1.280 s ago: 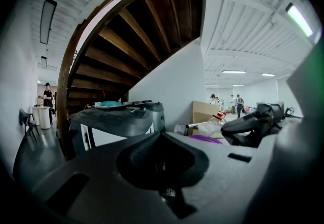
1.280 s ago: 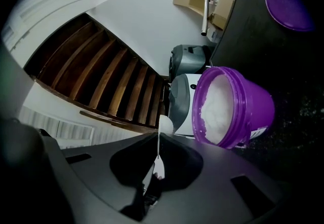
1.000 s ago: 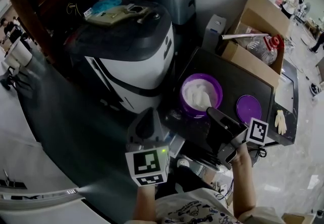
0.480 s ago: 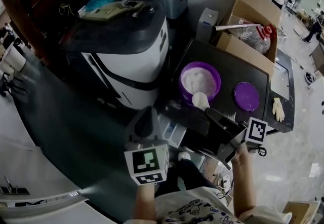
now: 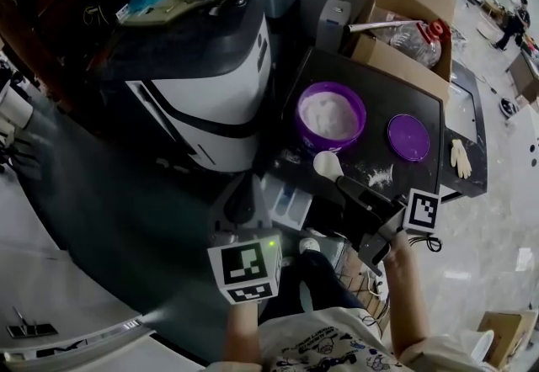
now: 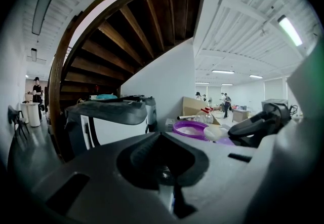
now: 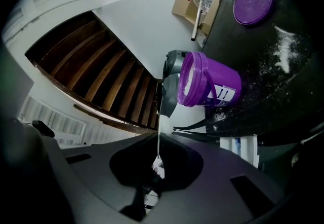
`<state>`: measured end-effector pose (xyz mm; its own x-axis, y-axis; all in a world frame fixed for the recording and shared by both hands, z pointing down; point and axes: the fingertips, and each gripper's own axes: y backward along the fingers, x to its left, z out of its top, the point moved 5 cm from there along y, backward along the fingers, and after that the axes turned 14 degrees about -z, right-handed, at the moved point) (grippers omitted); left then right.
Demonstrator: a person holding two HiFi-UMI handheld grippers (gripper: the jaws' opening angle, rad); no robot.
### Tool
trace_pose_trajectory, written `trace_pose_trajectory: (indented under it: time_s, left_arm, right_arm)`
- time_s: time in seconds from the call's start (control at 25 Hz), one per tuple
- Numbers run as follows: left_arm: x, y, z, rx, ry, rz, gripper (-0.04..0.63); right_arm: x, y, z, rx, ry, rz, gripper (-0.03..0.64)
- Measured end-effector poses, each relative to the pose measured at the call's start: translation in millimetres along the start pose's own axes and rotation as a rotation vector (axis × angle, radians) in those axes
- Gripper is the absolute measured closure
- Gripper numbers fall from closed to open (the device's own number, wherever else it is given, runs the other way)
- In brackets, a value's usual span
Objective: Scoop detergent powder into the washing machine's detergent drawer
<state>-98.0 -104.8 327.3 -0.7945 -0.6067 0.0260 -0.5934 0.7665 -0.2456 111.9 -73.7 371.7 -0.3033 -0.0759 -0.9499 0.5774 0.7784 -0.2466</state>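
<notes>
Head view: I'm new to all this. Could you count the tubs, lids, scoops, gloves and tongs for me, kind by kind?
tub, purple, with white powder inside: 1
lid, purple: 1
scoop, white, held by the right tongs: 1
glove, pale: 1
tongs: 2, the left tongs and the right tongs
Total: 6

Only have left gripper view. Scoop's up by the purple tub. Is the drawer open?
Observer: Yes. Head view shows the drawer pulled out at the front, left of the scoop; the scoop isn't over it yet.
Operator: Right grip solid?
Observer: Right gripper view shows the right gripper shut on the scoop's thin white handle.
Operator: Any spill?
Observer: Powder is scattered on the dark machine top, between the scoop and the lid.
</notes>
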Motion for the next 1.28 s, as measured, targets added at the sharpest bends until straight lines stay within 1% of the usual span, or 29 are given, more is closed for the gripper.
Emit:
trace_pose_trajectory:
  time_s: [0.28, 0.48, 0.6, 0.76, 1.0, 1.16, 1.28]
  left_arm:
    - [-2.3, 4.9, -10.7, 0.012, -0.008, -0.024, 0.594]
    - [-2.7, 5.4, -20.7, 0.029, -0.002, -0.014, 0.594]
    - [-4.2, 5.0, -27.7, 0.042, 0.003, -0.004, 0.594]
    - [-8.0, 5.5, -37.0, 0.061, 0.025, 0.014, 0.594]
    - [-17.0, 10.4, -52.3, 0.088, 0.045, 0.043, 0.594]
    - [-21.0, 14.9, -62.6, 0.099, 0.048, 0.057, 0.594]
    - [-22.9, 17.8, -70.7, 0.114, 0.047, 0.072, 0.594]
  right_arm:
    - [-12.9, 0.2, -19.9, 0.017, 0.0, -0.017, 0.595]
    - [-29.1, -1.2, -26.8, 0.037, -0.007, -0.037, 0.595]
    - [-39.1, -3.6, -28.9, 0.054, 0.013, -0.051, 0.595]
    - [-48.8, -5.7, -34.4, 0.083, 0.011, -0.063, 0.595]
    - [-66.5, -4.9, -41.8, 0.13, 0.029, -0.103, 0.595]
    - [-76.9, -4.9, -46.3, 0.145, 0.079, -0.128, 0.595]
    - [-87.5, -5.2, -50.0, 0.158, 0.111, -0.163, 0.595]
